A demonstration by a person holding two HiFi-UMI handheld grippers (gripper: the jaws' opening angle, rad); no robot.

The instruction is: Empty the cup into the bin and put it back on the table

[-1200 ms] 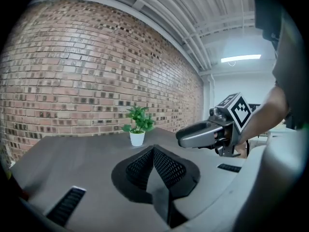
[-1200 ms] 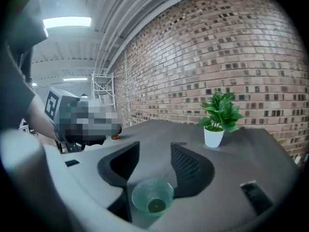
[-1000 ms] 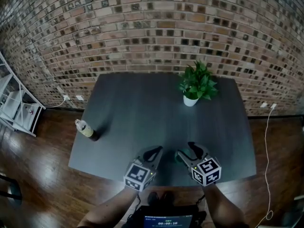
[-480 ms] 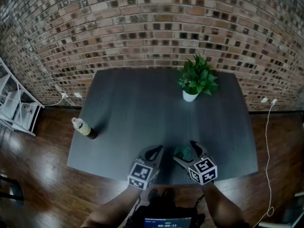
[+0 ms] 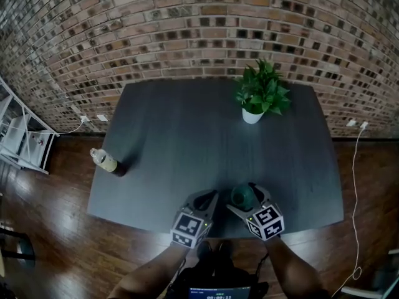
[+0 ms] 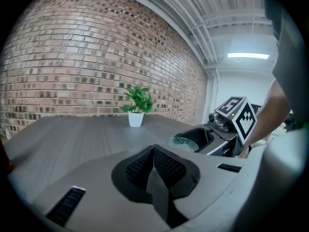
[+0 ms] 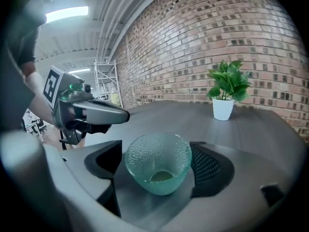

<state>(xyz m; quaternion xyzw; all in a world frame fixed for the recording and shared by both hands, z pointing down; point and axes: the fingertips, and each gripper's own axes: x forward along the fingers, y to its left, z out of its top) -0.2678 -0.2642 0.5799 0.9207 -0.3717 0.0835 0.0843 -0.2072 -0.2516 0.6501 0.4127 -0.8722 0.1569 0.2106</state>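
Right now your right gripper (image 5: 245,192) sits at the table's (image 5: 181,142) front edge with its jaws spread wide. They have just been opening, and the cup (image 5: 242,199) stands upright between them, mouth up, with nothing gripping it. From the right gripper view, the cup (image 7: 158,162) is pale green pebbled glass. There is a clear gap to the jaw on its left, and the ribbed pad (image 7: 207,166) on its right is close by the rim. A darker disc shows at its bottom, but you cannot tell whether that is contents or just the base.

Your left gripper (image 5: 206,197) is just beside the right one, on the cup's left, and it is the closest thing to the cup. Its jaws are closed, the two ribbed pads (image 6: 164,166) meeting with nothing held between them. From its own view you can see the right gripper (image 6: 207,137) and the cup's rim (image 6: 183,143) off to the right.

Further out, a potted plant (image 5: 260,98) in a white pot stands near the table's far right corner, well apart from the cup. A bottle (image 5: 107,162) with yellowish contents is at the table's left edge, also well apart. A brick wall (image 5: 199,30) runs behind the table. A white shelf rack (image 5: 22,139) stands on the wooden floor (image 5: 50,229) to the left, and a pale cable (image 5: 355,198) trails down the floor on the right. A small screen (image 5: 215,290) shows at the bottom edge between your forearms
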